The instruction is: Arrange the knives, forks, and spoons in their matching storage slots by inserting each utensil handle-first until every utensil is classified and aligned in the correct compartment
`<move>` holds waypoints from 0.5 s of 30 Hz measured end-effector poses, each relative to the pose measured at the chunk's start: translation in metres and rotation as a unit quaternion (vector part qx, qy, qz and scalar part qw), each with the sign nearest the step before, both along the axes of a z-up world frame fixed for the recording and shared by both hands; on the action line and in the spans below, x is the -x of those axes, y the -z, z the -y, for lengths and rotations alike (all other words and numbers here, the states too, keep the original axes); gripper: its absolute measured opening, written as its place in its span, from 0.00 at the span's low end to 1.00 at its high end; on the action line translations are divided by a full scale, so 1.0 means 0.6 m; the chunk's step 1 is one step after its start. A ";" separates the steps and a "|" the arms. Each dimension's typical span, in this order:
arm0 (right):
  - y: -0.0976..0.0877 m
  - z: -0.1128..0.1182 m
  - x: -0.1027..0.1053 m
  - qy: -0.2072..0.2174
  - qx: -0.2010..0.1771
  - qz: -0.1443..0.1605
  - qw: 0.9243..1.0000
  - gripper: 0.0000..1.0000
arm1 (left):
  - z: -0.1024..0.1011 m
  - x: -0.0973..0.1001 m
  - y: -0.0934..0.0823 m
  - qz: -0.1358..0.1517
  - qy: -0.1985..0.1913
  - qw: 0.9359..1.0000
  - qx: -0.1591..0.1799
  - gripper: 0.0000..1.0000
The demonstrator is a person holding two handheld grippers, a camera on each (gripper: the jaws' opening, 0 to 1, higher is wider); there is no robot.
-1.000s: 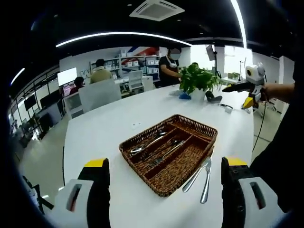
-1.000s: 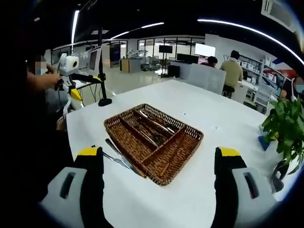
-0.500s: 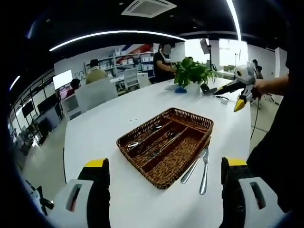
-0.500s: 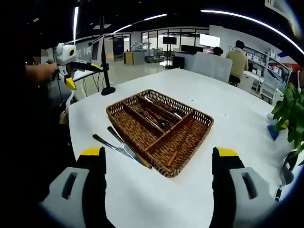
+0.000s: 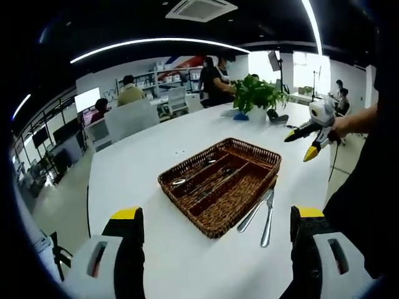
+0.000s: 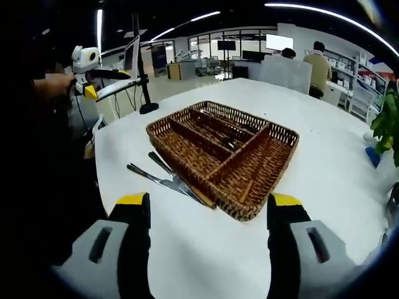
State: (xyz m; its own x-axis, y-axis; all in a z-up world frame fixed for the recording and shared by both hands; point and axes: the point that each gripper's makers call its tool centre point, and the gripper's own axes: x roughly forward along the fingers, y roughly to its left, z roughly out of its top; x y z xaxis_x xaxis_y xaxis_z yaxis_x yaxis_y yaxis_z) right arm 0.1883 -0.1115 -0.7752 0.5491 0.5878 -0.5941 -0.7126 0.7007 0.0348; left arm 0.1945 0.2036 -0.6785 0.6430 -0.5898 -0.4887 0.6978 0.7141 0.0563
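Left gripper: held level above the near edge of the white table, jaws spread wide, nothing between them. It also shows in the right gripper view, at the left, raised off the table edge in a hand.

Right gripper: held above the table's near edge, jaws wide apart, nothing between them. In the left gripper view it appears at the right, gripped by a hand and lifted clear of the table top.

Wicker tray: brown, with lengthwise compartments, standing mid-table ahead of both grippers and well apart from each. Several metal utensils lie in its far compartments; their kinds cannot be told. The near compartment looks bare wicker.

Loose utensils: a fork and a knife lie on the table just beside the tray's long side, between the tray and the table edge, roughly parallel to it.

Potted plant: at the far end of the table. Seated and standing people beyond.
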 end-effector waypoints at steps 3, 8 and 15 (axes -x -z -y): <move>0.023 -0.004 0.002 -0.007 0.007 -0.017 1.000 0.76 | -0.006 0.002 -0.001 -0.001 -0.004 1.000 0.001 1.00; 0.044 -0.024 0.007 -0.020 0.004 -0.035 0.999 0.67 | -0.017 0.004 0.002 -0.002 -0.006 1.000 0.000 1.00; 0.077 -0.036 0.014 -0.025 -0.004 -0.067 0.997 0.56 | -0.030 0.008 0.008 -0.006 -0.011 1.000 -0.005 1.00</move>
